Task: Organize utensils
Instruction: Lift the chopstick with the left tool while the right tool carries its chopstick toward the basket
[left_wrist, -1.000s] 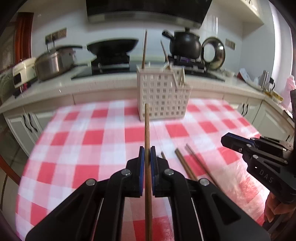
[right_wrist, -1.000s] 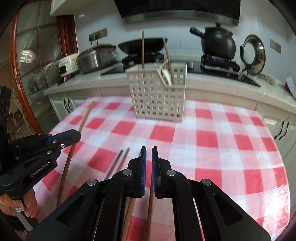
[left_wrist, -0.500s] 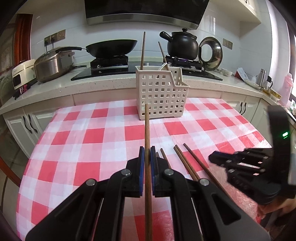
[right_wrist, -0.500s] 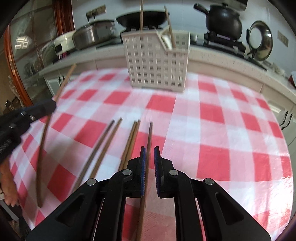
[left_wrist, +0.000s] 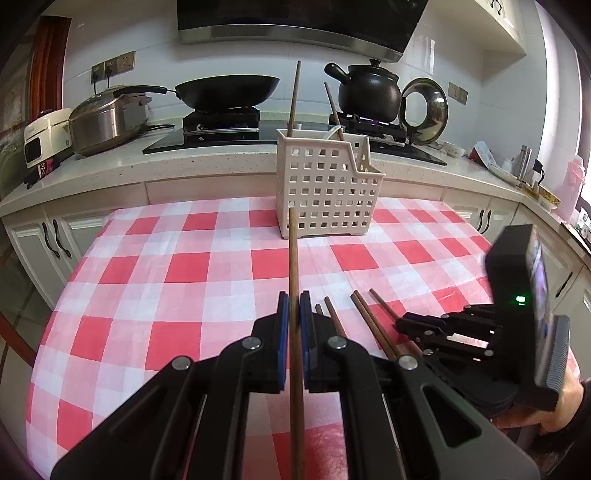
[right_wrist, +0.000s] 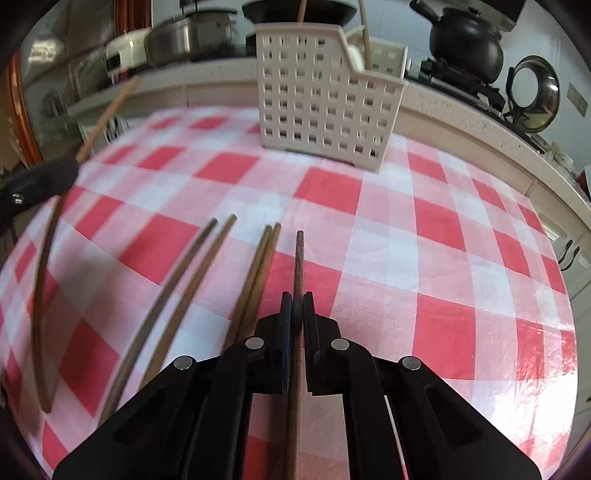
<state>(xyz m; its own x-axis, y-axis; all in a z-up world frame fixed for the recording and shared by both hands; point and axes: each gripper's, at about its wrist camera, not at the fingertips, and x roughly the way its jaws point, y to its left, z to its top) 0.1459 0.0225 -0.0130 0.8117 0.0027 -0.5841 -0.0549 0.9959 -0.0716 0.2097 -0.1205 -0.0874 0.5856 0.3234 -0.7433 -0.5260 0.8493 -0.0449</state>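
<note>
Jaws-held chopstick (left_wrist: 294, 258) toward basket (left_wrist: 325, 192)

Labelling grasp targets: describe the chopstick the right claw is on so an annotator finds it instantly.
Start at the white perforated plastic basket on the red-and-white checked tablecloth. In front of it lies a row of brown wooden chopsticks; take the rightmost chopstick. Unlike the two pairs to its left, it lies alone, pinched in the right claw.

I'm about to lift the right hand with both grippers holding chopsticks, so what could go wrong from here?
1. The right gripper pinches its chopstick right beside a loose pair; lifting may drag them.
2. The left gripper holds a chopstick with a long free end; it could knock the basket.
3. Both thin sticks could pivot between the pads.
</note>
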